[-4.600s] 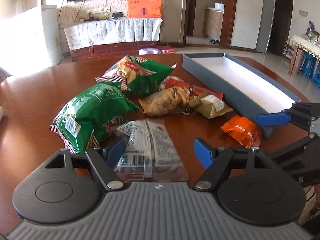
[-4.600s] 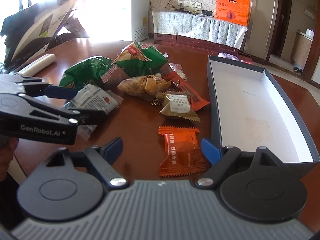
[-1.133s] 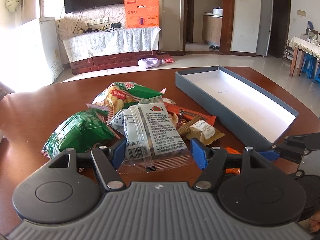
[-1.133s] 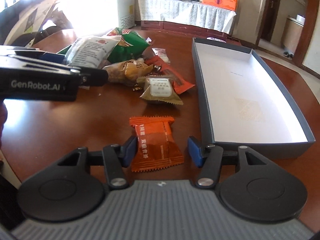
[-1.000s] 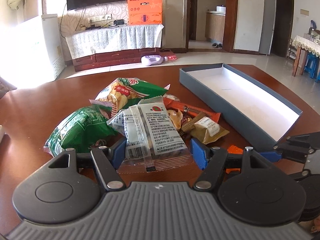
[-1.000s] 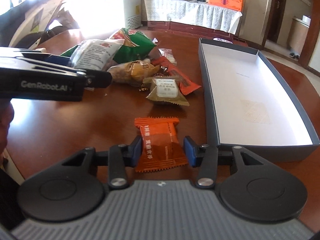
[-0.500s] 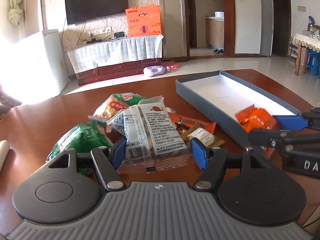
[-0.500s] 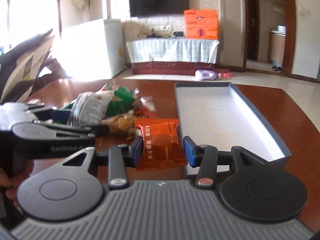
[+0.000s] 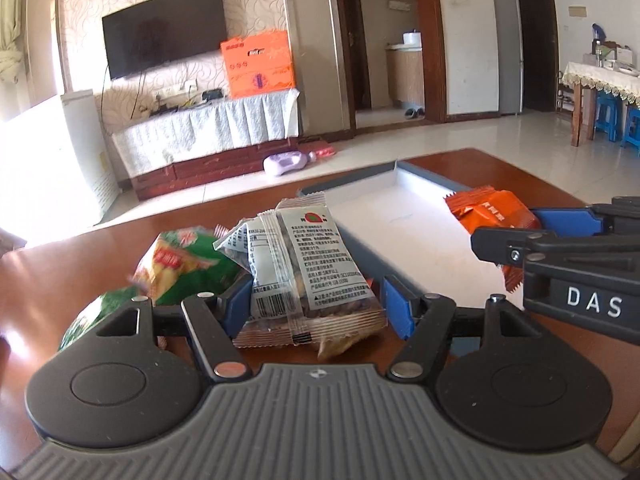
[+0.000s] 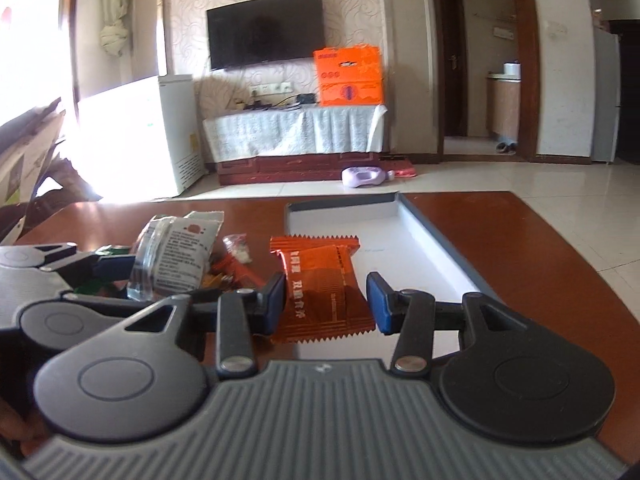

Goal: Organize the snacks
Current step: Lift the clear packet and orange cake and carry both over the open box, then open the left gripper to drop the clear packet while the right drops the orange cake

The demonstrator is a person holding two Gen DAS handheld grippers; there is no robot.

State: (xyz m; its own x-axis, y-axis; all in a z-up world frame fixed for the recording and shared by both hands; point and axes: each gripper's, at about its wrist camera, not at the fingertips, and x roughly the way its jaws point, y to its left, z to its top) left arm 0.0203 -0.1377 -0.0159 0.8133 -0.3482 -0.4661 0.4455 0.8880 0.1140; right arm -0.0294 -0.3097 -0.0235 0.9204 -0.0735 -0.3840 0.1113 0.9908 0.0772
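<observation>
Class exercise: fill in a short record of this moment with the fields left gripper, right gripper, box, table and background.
left gripper: left gripper shut on a clear nut packet, held off the table
right gripper: right gripper shut on an orange snack packet, held in front of the box
box: grey box with white inside, open; the part in view holds nothing
table: brown wooden table; green snack bags lie on it
background: wall television, orange carton
</observation>
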